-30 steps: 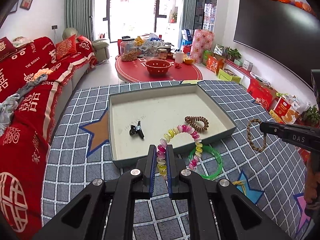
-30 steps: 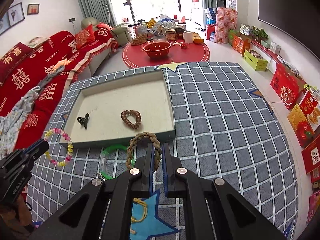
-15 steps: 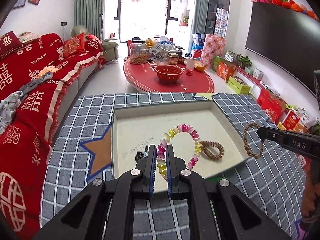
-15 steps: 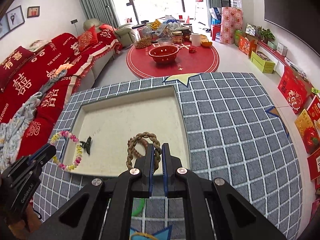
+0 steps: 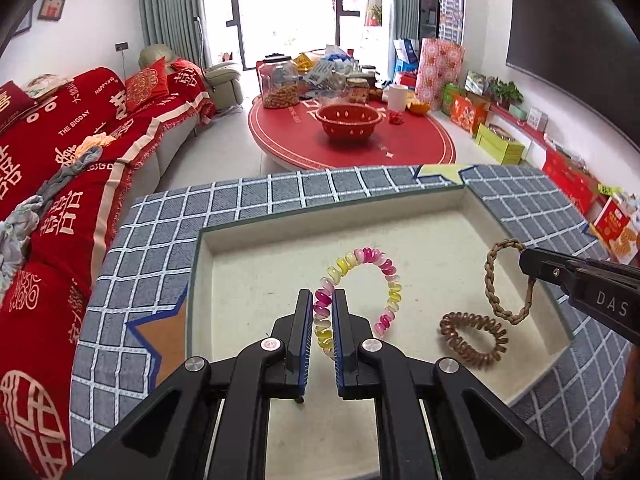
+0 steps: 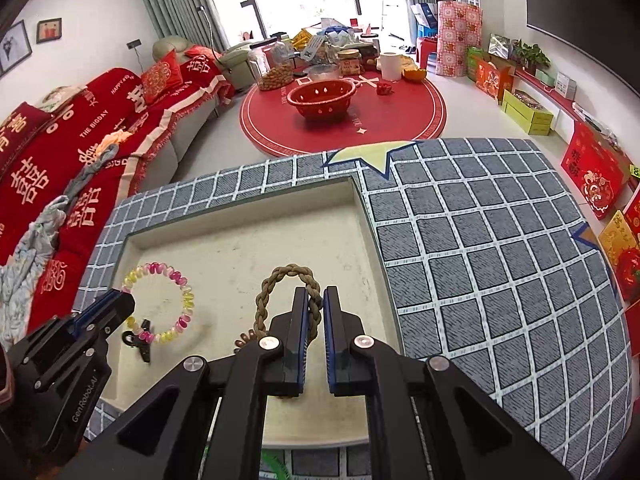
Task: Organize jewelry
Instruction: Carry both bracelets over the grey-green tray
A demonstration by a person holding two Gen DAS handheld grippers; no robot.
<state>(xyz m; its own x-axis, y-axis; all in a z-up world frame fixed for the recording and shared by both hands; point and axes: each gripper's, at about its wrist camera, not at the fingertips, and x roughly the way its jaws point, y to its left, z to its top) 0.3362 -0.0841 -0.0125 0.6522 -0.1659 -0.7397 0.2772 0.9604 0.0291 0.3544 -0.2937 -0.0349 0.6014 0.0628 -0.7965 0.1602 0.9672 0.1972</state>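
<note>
While the left wrist view looks down into the tray (image 5: 208, 240), the left gripper (image 5: 322, 312) has its jaws nearly closed on one pink-and-yellow coil bracelet (image 5: 384, 268), which hangs in a loop over the tray floor. One brown coil hair tie (image 5: 474, 340) lies flat on the floor of the tray, to the right. One braided tan bracelet (image 5: 490, 280) hangs from the right gripper (image 5: 524, 266) above the tray's right side. Tray: shallow, beige inside, green rim, sitting on a grey checked cloth (image 5: 160, 236).

Right wrist view: right gripper (image 6: 316, 308), jaws narrowly apart, pinching the braided tan bracelet (image 6: 280, 276), loop upright over the tray (image 6: 360, 200). Left gripper (image 6: 120, 304) holds the pink-and-yellow coil bracelet (image 6: 184, 296) over the tray's left part. One small black clip (image 6: 138, 340) lies on the tray floor beneath it. Brown coil hair tie (image 6: 245, 338) mostly hidden behind the fingers.
</note>
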